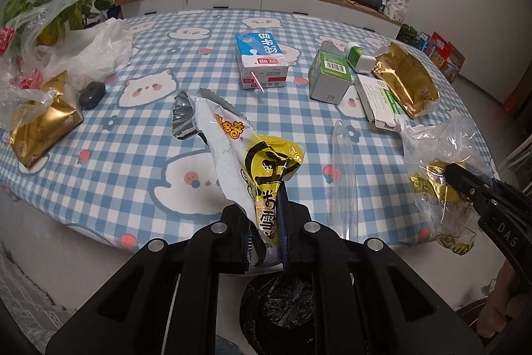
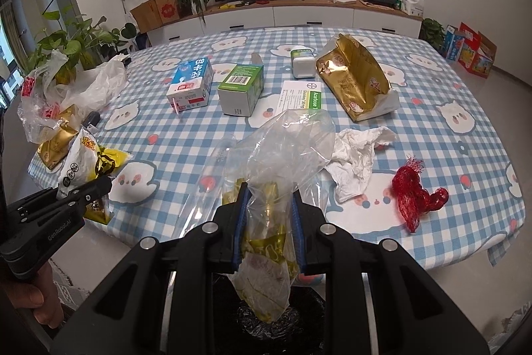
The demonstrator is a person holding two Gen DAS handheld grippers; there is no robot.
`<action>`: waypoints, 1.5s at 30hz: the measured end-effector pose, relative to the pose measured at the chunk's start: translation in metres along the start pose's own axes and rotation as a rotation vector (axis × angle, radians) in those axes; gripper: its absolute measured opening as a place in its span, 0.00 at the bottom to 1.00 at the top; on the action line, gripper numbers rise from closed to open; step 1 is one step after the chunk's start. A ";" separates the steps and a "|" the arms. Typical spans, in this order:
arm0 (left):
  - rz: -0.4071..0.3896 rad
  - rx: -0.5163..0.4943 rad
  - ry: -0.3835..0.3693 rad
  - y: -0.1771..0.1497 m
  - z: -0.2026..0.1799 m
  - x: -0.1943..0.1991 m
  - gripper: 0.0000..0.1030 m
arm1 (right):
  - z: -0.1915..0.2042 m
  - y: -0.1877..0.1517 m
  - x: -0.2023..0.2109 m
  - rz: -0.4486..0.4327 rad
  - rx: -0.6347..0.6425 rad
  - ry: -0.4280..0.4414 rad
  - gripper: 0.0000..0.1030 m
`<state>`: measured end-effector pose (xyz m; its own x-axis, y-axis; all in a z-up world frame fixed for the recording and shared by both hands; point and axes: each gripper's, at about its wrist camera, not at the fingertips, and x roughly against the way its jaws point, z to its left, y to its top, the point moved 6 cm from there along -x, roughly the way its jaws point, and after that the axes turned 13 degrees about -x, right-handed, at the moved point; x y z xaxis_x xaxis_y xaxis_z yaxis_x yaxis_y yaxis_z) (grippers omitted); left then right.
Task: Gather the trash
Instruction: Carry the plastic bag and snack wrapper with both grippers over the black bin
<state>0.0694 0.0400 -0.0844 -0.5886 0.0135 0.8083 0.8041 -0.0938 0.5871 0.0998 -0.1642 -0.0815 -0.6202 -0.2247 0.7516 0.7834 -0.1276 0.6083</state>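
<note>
1. Left wrist view: the left hand-held gripper (image 1: 277,205) is clamped tight on a white and yellow snack wrapper (image 1: 239,155), which stands up from between its jaws over the near edge of the worktop (image 1: 139,162).
2. Directly below that gripper sits a bin lined with a black bag (image 1: 282,305).
3. At the right edge of this view, the right hand-held gripper (image 1: 447,177) pinches a clear plastic bag (image 1: 442,162) with gold wrappers inside.
4. Farther back on the worktop lie a blue milk carton (image 1: 261,59) with a pink straw, a green box (image 1: 329,74), a gold foil bag (image 1: 405,79) and a loose white plastic bag (image 1: 96,52).
5. A clear plastic sleeve (image 1: 344,168) lies flat between the two grippers.
6. Right wrist view: the right hand-held gripper (image 2: 269,198) is partly closed on the clear plastic bag (image 2: 286,148), whose lower end hangs above the black bag (image 2: 266,321).
7. Just right of it lie a crumpled white tissue (image 2: 352,162) and a red mesh net (image 2: 415,192).
8. At the left, the left hand-held gripper (image 2: 106,182) holds the snack wrapper (image 2: 83,162) beside the worktop's edge.
</note>
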 end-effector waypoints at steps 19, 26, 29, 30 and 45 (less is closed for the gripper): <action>-0.043 0.011 0.001 -0.036 -0.014 0.049 0.11 | 0.016 -0.026 0.052 -0.048 0.034 0.026 0.21; -0.032 0.023 -0.001 -0.061 -0.015 0.059 0.11 | 0.016 -0.047 0.064 -0.041 0.035 0.034 0.21; -0.033 0.029 -0.003 -0.070 -0.015 0.064 0.11 | 0.016 -0.055 0.069 -0.040 0.032 0.038 0.21; -0.031 0.031 -0.004 -0.073 -0.016 0.066 0.11 | 0.016 -0.058 0.071 -0.040 0.031 0.039 0.21; 0.025 0.039 -0.029 -0.131 -0.029 0.061 0.11 | 0.006 -0.105 0.081 -0.019 0.025 0.032 0.21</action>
<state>-0.0743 0.0238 -0.1136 -0.5664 0.0408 0.8231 0.8213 -0.0556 0.5678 -0.0325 -0.1631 -0.0829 -0.6332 -0.2532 0.7314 0.7698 -0.1078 0.6291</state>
